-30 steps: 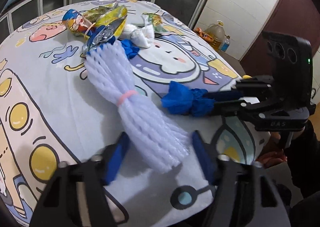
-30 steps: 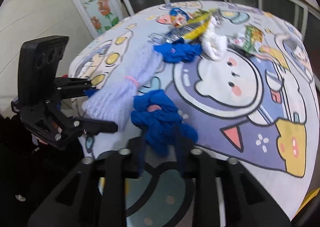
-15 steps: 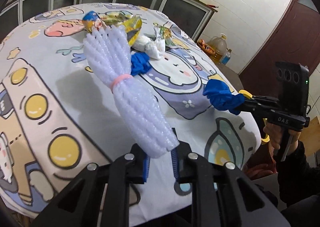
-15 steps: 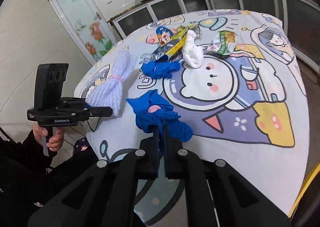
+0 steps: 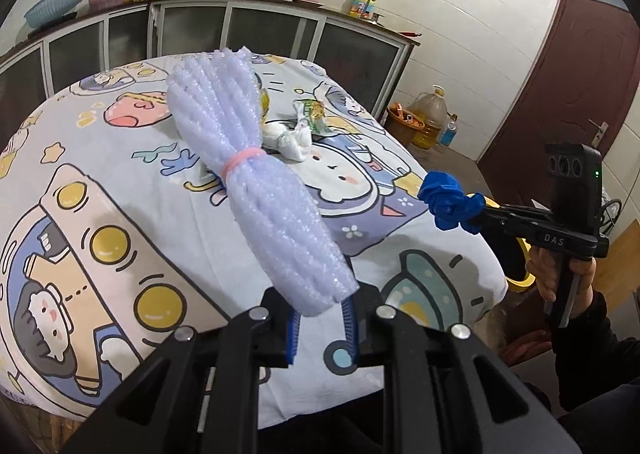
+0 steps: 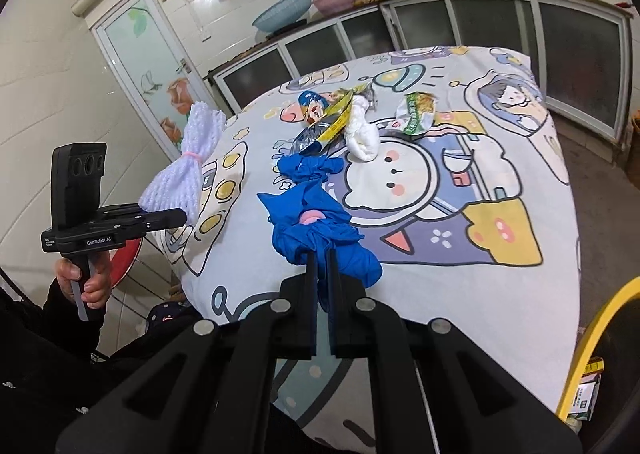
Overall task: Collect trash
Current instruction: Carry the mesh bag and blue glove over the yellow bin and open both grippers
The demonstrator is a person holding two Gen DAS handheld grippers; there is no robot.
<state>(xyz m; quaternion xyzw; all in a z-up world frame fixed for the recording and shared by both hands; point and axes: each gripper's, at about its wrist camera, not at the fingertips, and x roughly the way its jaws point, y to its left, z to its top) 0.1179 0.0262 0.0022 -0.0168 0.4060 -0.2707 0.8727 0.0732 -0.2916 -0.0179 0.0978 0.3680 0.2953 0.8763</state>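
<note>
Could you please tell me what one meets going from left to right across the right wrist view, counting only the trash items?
White foam net bundle → blue glove on the table → white crumpled tissue → green snack wrapper.

Near table edge: bare tablecloth (image 6: 460, 294), open to approach.
Table centre: blocked by a cluster of blue glove (image 6: 310, 167), white wad (image 6: 362, 133), snack wrappers (image 6: 324, 115), green packet (image 6: 416, 113).
Far half: cloth bare behind the cluster.
Far side: cabinet (image 6: 480, 25) just beyond the table.
Right corner: yellow rim (image 6: 592, 338) alongside.
</note>
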